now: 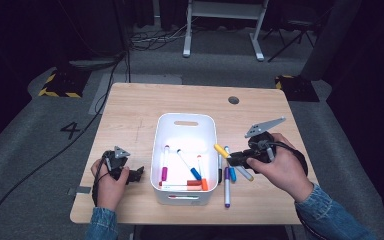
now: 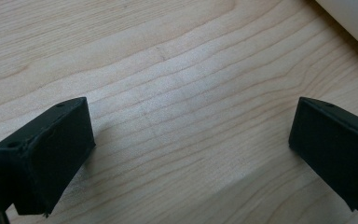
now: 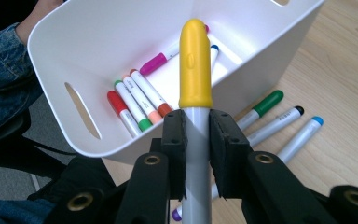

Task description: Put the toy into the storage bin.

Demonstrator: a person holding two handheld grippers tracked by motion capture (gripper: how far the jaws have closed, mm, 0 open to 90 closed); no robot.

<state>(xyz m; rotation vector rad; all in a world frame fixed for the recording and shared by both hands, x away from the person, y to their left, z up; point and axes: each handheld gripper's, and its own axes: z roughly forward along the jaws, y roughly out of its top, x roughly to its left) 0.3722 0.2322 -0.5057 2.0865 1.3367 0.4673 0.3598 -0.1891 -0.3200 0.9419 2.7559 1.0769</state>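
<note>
Your right gripper (image 3: 196, 128) has its jaws pinching a yellow-capped marker (image 3: 196, 65), held up just off the bin's (image 1: 160, 150) right rim, cap aimed at it. That gripper's view shows markers lying inside the bin and three more (image 3: 279, 123) on the table beyond. Your left gripper (image 1: 130, 175), near the table's (image 1: 130, 110) front left corner, sits spread wide over bare wood in its own view.

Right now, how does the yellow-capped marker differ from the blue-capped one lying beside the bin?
The yellow-capped marker is clamped in the right gripper, lifted towards the white bin; the blue-capped marker lies loose on the table. Caps differ: yellow versus blue. Both have pale barrels.
</note>
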